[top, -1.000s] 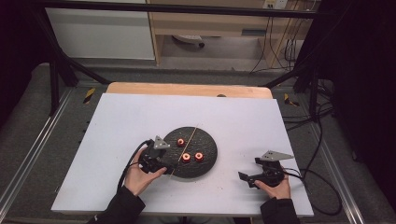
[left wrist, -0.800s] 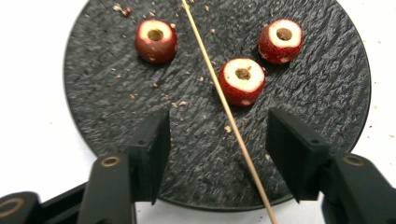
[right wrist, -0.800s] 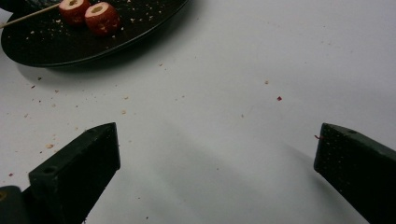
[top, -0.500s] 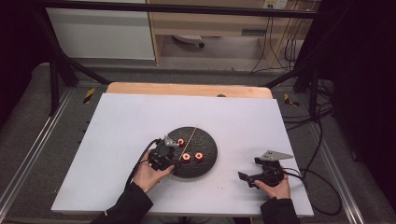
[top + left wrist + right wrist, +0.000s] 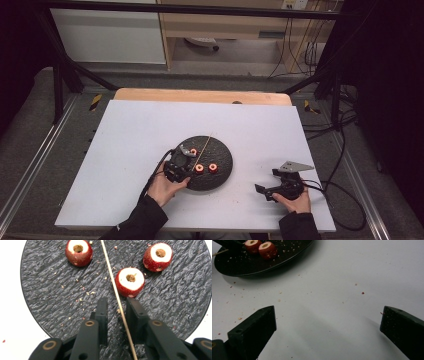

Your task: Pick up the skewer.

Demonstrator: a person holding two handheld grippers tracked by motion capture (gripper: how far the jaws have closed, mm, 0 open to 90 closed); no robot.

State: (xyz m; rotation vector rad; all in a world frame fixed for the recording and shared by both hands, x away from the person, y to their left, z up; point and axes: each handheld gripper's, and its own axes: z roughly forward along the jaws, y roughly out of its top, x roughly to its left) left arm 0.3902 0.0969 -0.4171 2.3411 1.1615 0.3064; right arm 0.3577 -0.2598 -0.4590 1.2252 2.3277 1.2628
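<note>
We see a round black slate-like plate [image 5: 50, 290] with a rough, rippled surface filling the upper part of the left gripper view, and in the high view it sits at the centre of a smooth white table top [image 5: 125, 135]. A thin, pale wooden skewer [image 5: 113, 282] runs from the top centre of the left gripper view down between the black jaws of the left gripper [image 5: 117, 308]. Those jaws have just been closing and stand narrow on either side of the stick, with small gaps visible, so they are not yet pressing it. Three round red fruits with cored, pale flat tops [image 5: 130, 282] lie on the plate, scattered crumbs around them; the nearest sits just beyond the jaw tips, right of the skewer. The skewer's lower end is cut off by the bottom edge. At the lower right of the high view, the right gripper [image 5: 270, 187] rests on the table with jaws wide apart, holding nothing.
</note>
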